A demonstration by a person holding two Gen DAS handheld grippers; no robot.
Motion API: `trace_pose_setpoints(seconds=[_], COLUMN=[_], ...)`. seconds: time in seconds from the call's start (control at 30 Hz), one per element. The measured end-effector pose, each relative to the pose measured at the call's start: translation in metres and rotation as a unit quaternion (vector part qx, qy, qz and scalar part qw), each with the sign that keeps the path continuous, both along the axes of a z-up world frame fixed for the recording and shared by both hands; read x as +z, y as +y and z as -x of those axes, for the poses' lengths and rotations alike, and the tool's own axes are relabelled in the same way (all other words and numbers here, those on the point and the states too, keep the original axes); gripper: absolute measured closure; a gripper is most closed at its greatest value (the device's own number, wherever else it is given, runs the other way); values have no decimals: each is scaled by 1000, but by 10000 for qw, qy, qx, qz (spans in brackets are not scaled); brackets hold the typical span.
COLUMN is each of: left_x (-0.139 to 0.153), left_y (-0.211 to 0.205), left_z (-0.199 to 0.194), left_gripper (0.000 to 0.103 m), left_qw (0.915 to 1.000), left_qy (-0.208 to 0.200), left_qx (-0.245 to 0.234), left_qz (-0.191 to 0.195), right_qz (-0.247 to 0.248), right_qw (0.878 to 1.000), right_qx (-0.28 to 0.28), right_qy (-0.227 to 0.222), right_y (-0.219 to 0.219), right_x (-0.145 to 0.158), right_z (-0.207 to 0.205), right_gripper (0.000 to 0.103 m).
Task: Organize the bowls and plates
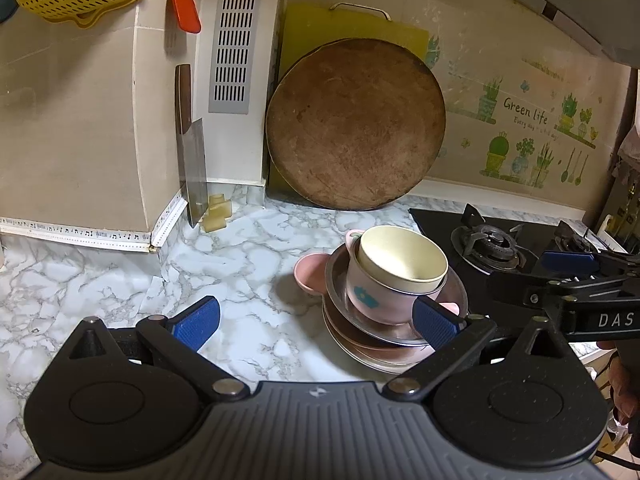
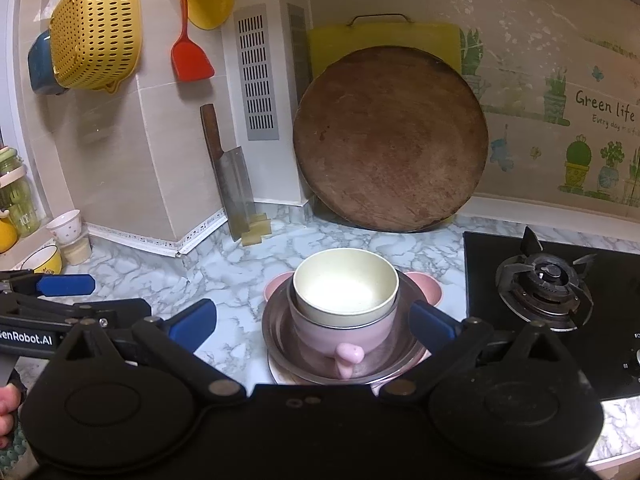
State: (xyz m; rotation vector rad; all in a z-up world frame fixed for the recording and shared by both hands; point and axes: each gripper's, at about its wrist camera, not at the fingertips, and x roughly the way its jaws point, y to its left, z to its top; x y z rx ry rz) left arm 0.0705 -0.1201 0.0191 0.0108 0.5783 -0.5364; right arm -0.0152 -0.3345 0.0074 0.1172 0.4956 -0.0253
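Observation:
A cream bowl [image 1: 400, 256] [image 2: 344, 292] sits tilted inside a pink handled bowl [image 1: 372, 296] [image 2: 340, 338]. Both rest in a steel dish [image 1: 340, 280] [image 2: 280, 320] on top of stacked pink plates [image 1: 360, 354] on the marble counter. A pink eared plate [image 1: 310, 276] [image 2: 424, 284] pokes out behind the stack. My left gripper [image 1: 316, 324] is open, with the stack just inside its right finger. My right gripper [image 2: 313, 326] is open, and the stack lies between its fingers without touching them.
A gas stove [image 1: 492, 240] [image 2: 544, 280] lies right of the stack. A round wooden board [image 1: 356, 124] and a cleaver [image 1: 194, 160] lean on the back wall. Small bowls [image 2: 64, 226] stand at far left. A hand [image 2: 8, 404] shows at the left edge.

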Motion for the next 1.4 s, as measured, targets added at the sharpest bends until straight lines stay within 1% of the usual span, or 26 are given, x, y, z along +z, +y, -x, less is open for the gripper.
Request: trace_pose_setpoints(seconds=[0.43,0.87,1.2,1.4], left_x=[0,-1,-2,-4], left_y=[1,-1,-1,-3], left_z=[1,3,4,5], left_gripper=[0,0,0,0], left_qw=[10000,10000,10000,9999], left_qy=[41,34,26,91], left_qx=[-29,-56,-51,-73], left_qz=[14,12,-8,-2], right_qz=[-89,-210,-273,-275], right_qw=[9999,9997,9995,9995], right_qx=[-39,100,78,42], right_qy=[55,110,120,147], right_y=[-3,4,4,3], right_x=[-1,-5,-6,-7], right_z=[-1,1,3,4], right_gripper=[0,0,0,0])
